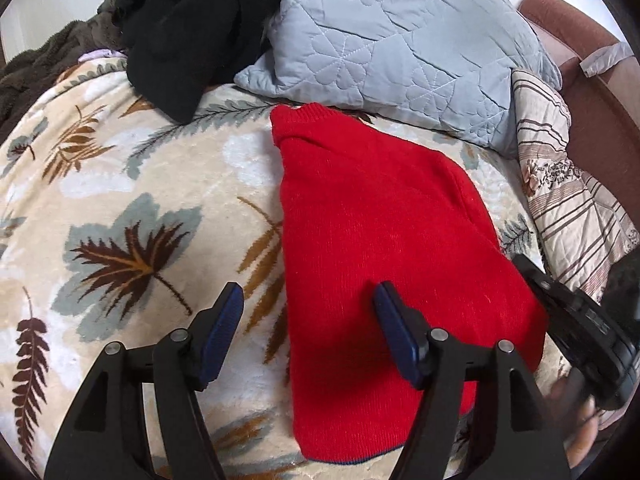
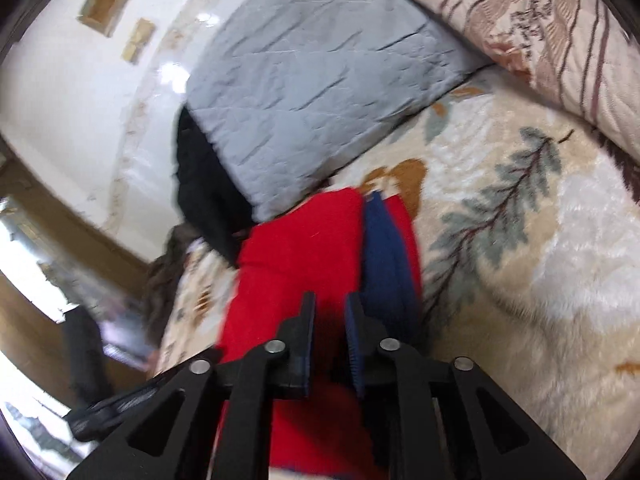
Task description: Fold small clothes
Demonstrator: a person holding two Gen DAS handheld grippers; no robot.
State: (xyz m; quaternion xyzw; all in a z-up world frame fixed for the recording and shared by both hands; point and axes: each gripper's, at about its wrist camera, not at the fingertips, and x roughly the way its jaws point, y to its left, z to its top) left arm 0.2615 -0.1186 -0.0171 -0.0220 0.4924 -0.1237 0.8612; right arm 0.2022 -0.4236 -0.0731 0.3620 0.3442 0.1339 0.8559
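Left wrist: red sweater [image 1: 392, 248] on blanket [image 1: 120, 208]

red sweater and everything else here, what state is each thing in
red sweater: lying flat on the blanket, sides folded in, blue trim showing in the right wrist view
left tool: open, over the sweater's left edge, holding nothing
right tool: nearly closed around red fabric, grip blurred
grey pillow: propped behind the sweater, creased
black garment: heaped, unfolded
blanket: spread flat
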